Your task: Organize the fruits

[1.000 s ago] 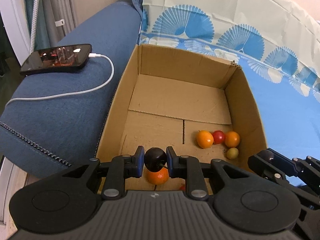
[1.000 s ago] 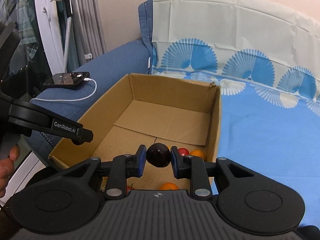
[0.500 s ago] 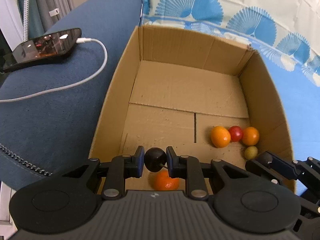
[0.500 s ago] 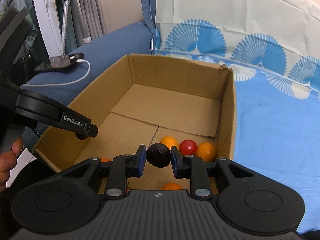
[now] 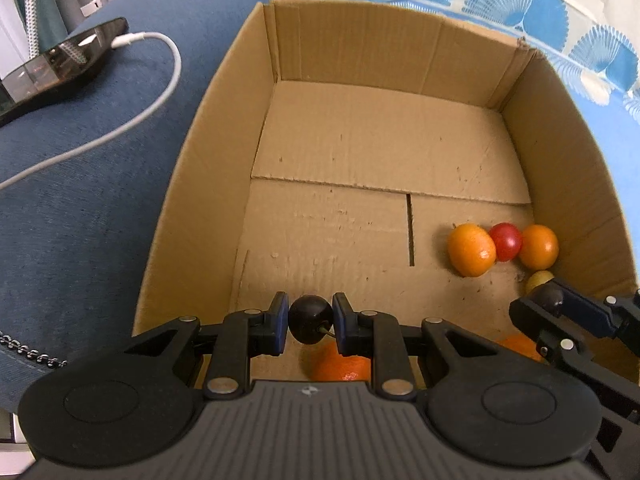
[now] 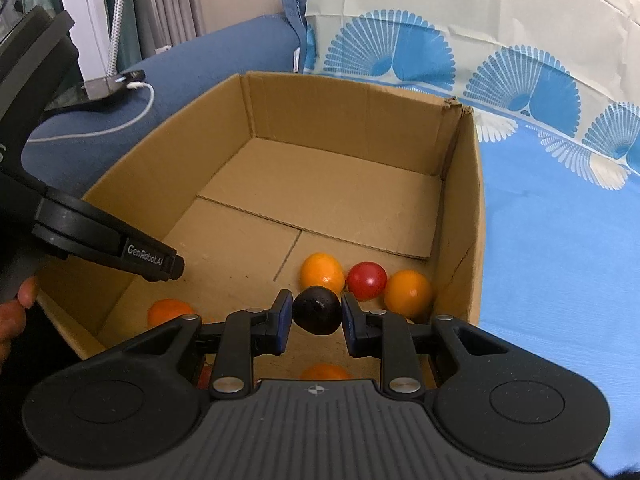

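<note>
Sitting on the blue bed [image 6: 560,260], against the sofa arm [image 5: 80,200]: the box [image 5: 208,184], open on top, so probably serving as the collecting place for the fruits.

Lying on the sofa arm, outside the box: a phone [image 5: 52,68] on its cable [image 5: 152,92], not taking part.

Reaching into the box over its near edge: the left gripper [image 5: 307,322], clamping a dark fruit with a stem, the cherry [image 5: 310,318], near the near-left corner, likely for setting it down there.

Pointing toward the right wall: the right gripper [image 6: 316,314], clamping a darker oval fruit, the plum [image 6: 317,309], above the group there.

Gathering along the right wall, touching one another: two orange fruits [image 6: 322,272] with a red one [image 6: 366,281] between; a yellowish one [image 5: 538,278] just beside in the left view.

Resting by the near edge: more orange fruits [image 6: 168,310], partly hiding under the grippers.
</note>
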`<state>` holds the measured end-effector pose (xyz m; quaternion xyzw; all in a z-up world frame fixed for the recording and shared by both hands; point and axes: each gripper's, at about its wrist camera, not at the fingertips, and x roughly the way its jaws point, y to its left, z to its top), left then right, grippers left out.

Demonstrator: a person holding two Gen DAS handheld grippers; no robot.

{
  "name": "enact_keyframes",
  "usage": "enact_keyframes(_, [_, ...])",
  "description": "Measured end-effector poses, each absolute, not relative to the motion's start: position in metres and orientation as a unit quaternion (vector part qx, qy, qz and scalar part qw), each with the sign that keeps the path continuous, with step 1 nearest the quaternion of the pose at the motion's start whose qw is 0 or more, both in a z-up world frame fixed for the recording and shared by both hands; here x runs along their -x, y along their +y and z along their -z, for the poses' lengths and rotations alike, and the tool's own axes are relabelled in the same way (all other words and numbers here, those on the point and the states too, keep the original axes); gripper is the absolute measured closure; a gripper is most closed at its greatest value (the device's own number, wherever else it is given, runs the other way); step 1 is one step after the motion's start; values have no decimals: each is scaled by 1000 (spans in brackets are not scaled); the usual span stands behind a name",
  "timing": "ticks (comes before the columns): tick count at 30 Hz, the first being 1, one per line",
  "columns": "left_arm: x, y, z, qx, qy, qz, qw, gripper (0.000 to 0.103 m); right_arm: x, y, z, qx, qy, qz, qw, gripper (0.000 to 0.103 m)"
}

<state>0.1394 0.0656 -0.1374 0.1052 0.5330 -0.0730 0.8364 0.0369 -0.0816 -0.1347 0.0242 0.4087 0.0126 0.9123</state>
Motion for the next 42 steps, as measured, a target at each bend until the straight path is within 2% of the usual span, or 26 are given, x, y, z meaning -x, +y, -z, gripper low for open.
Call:
enact_keyframes(2, [-141,64,141,-111,538,75,832,74,-38,-81,137,-18,412,-15,911,75])
enact_keyframes(3, [-142,64,142,-112,544,83,828,52,-38,-81,137,-17,413,-18,911,69])
enact_keyframes(4, [-143,63,142,-113,550,89,823,35,-38,-81,136,-18,413,-26,910,63])
enact_keyframes(5, [-142,64,141,-104,554,106,819,27,-36,-79,133,-19,409,-38,911,53])
enact_keyframes(6, [-140,64,138,-96,555,114,819,22,-34,-78,130,-14,405,-41,913,30])
enact_keyframes(8, [-134,62,131,-103,543,109,826,17,-27,-71,125,21,392,-8,919,14])
enact_keyframes(9, [-130,62,127,-114,536,101,830,8,-23,-70,122,31,386,-4,922,12])
enact_keyframes(11, [-120,61,118,-131,512,84,845,0,-14,-72,117,32,388,-13,921,10])
enact_keyframes(25, [-32,79,56,-106,469,83,873,0,70,-66,65,3,334,35,942,1])
enact_keyframes(42, [42,83,30,-104,431,76,893,0,134,-56,38,17,275,43,960,1])
